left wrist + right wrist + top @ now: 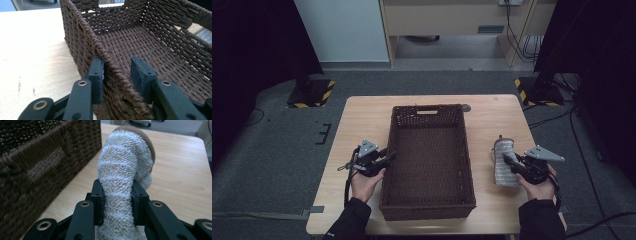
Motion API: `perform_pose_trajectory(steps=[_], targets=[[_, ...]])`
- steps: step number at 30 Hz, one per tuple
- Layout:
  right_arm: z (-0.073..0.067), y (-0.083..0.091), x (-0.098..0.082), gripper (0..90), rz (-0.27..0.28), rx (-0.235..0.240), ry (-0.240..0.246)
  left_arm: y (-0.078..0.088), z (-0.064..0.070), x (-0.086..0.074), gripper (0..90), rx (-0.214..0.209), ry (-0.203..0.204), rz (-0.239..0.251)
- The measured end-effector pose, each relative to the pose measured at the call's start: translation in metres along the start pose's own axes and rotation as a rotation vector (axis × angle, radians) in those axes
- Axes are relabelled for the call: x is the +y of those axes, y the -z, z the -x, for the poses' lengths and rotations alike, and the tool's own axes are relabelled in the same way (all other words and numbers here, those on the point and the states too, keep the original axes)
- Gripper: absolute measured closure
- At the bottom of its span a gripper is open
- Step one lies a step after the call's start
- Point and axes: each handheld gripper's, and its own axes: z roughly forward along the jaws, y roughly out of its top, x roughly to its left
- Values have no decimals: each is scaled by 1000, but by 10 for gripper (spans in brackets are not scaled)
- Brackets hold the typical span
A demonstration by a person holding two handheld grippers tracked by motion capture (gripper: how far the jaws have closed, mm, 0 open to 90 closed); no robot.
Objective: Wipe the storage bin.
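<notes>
A basket [428, 160] woven of coarse, dark brown twisted cord is seen, rough and matt, with a thick braided rim. The table [362, 120] is topped in pale, smooth wood-grain with a dull sheen. A sock [125, 170] of fluffy, looped terry cloth is shown, whitish with faint stripes and a brown ribbed cuff. The gripper pads are matt black plastic with brass-coloured rivets.

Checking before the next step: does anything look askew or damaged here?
Nothing stands out. The basket sits square and empty on the table; the right gripper pinches a fuzzy sock, intact.
</notes>
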Motion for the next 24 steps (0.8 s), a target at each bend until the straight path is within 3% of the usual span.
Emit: perform_pose_trajectory(steps=[7, 14, 24], targets=[[-3, -10, 17, 700, 40, 4, 25, -2, 3, 0, 625, -5, -2, 0], [1, -21, 32, 701, 68, 1, 20, -3, 5, 1, 624, -5, -9, 2], [2, -47, 55, 702, 114, 0, 30, -5, 7, 2, 626, -5, -25, 2]])
